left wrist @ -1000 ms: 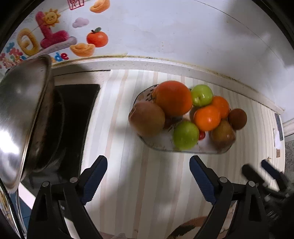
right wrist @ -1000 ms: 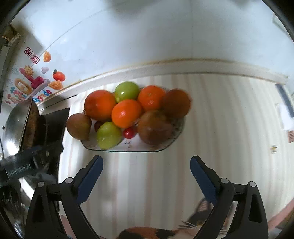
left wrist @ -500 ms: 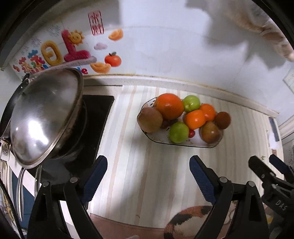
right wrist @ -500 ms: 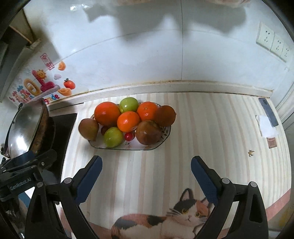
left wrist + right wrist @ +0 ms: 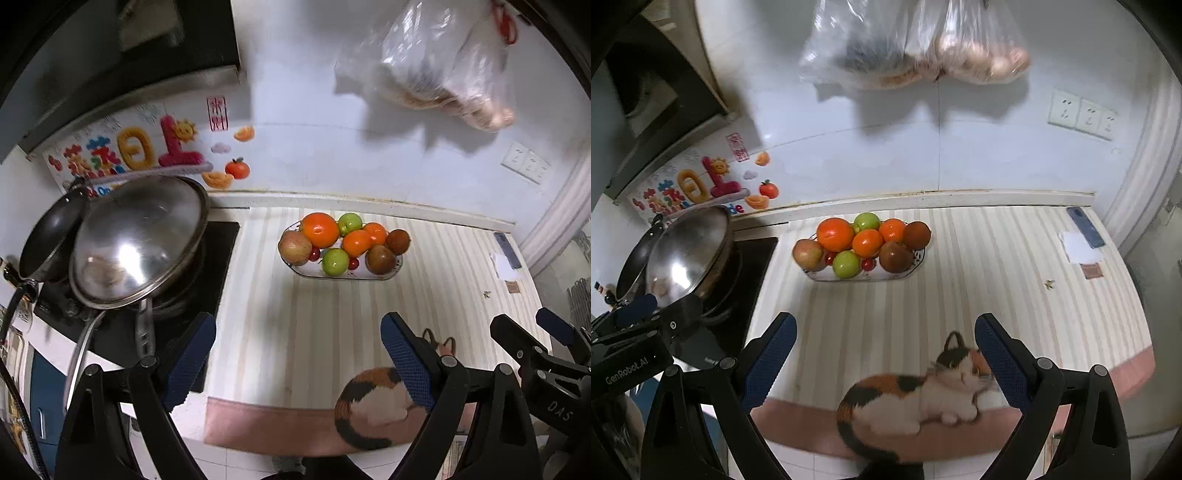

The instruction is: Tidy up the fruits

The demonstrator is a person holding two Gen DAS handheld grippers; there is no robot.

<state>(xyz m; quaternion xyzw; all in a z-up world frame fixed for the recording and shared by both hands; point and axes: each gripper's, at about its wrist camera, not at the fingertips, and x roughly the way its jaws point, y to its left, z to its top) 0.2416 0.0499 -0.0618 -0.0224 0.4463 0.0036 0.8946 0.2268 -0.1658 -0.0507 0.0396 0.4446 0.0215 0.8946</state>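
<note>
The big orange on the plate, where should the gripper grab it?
Probably from above, across the middle of the big round orange. It sits highest at the back left of the white oval plate, its top bare. A brown pear and a green apple crowd its sides, so low approaches look blocked.

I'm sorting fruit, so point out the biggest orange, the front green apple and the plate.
Biggest orange (image 5: 835, 233), right wrist view, top skin.
Front green apple (image 5: 846, 264), right wrist view, middle.
Plate (image 5: 911, 270), right wrist view, right rim.
</note>
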